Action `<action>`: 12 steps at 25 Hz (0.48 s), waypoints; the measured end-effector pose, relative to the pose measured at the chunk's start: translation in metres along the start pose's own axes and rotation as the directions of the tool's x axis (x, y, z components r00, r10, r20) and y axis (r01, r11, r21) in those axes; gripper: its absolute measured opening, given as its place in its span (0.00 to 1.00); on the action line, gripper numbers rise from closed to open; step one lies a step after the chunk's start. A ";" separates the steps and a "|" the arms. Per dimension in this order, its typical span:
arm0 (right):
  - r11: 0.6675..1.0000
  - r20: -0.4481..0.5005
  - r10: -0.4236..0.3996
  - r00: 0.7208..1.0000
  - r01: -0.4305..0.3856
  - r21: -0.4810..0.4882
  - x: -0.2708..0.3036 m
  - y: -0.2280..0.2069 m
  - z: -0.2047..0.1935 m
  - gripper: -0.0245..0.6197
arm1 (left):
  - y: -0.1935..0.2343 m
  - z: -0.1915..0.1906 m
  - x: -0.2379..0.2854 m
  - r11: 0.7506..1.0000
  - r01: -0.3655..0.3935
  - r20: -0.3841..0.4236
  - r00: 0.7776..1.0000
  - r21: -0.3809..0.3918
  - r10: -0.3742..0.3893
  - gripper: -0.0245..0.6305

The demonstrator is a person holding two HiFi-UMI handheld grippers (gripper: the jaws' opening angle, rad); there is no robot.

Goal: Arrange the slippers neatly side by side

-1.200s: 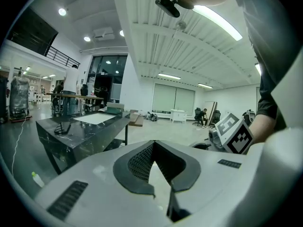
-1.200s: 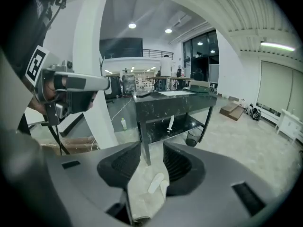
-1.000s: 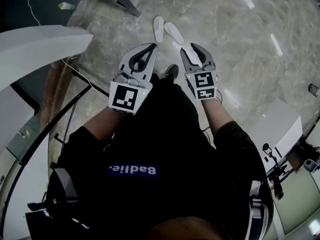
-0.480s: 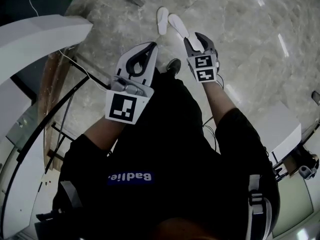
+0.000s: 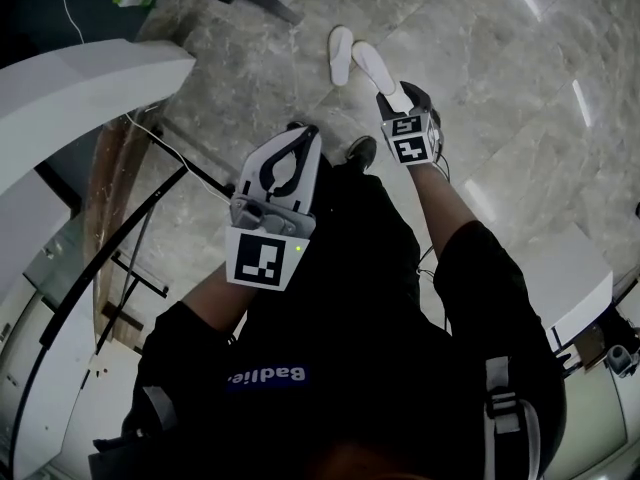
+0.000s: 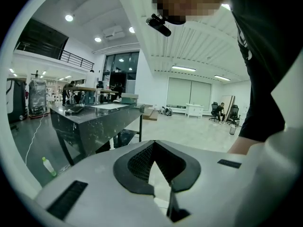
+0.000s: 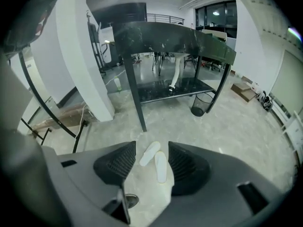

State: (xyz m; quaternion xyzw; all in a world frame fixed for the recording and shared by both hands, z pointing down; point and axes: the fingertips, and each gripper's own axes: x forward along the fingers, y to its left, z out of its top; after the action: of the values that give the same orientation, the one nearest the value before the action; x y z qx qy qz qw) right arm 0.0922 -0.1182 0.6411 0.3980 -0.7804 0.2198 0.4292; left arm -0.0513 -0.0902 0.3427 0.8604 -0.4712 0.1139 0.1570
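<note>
The two white slippers lie on the pale marble floor [image 5: 500, 88] at the far side of the scene, just beyond the person's feet. The left slipper [image 5: 341, 54] points almost straight away, while the right slipper [image 5: 372, 65] slants toward the near right. Their far ends nearly touch and their near ends spread apart in a narrow wedge. Both look flat, thin and soft, plain white, and they are too small here to tell which face is up. Judged against the task, nothing is arranged yet: the pair sits close together but not parallel, so one slipper has to be swung round and squared up beside the other. The right gripper [image 5: 400, 96] hangs over the near end of the right slipper, pointing steeply down. Its jaws have just been opening and stand wide apart. In the right gripper view both slippers are framed in the gap, but they lie on the floor beyond the pads and are not pinched. Whether a tip already touches the slipper I cannot tell. The left gripper [image 5: 307, 134] is held nearer the body, to the left, its jaw tips together on nothing. A dark shoe [image 5: 362, 151] shows between the two grippers, and a black table [image 7: 170, 34] stands farther off beyond the slippers.
</note>
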 end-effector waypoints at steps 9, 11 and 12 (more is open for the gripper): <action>0.999 -0.095 -0.017 0.995 0.020 0.033 0.098 -0.019 -0.054 0.40 | 0.015 -0.069 0.043 0.997 0.064 -0.030 0.998 0.032 -0.063 0.04; 0.999 -0.113 -0.016 0.993 0.021 0.043 0.121 -0.020 -0.069 0.40 | 0.019 -0.089 0.052 0.997 0.071 -0.030 0.997 0.034 -0.070 0.04; 0.999 -0.123 -0.015 0.992 0.021 0.042 0.134 -0.021 -0.077 0.40 | 0.022 -0.099 0.056 0.997 0.072 -0.028 0.997 0.031 -0.071 0.04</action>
State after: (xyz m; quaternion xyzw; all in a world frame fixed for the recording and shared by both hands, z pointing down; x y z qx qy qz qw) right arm 0.1051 -0.1355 0.7952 0.3999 -0.7441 0.2567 0.4696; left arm -0.0451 -0.1078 0.4571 0.8776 -0.4359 0.1272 0.1537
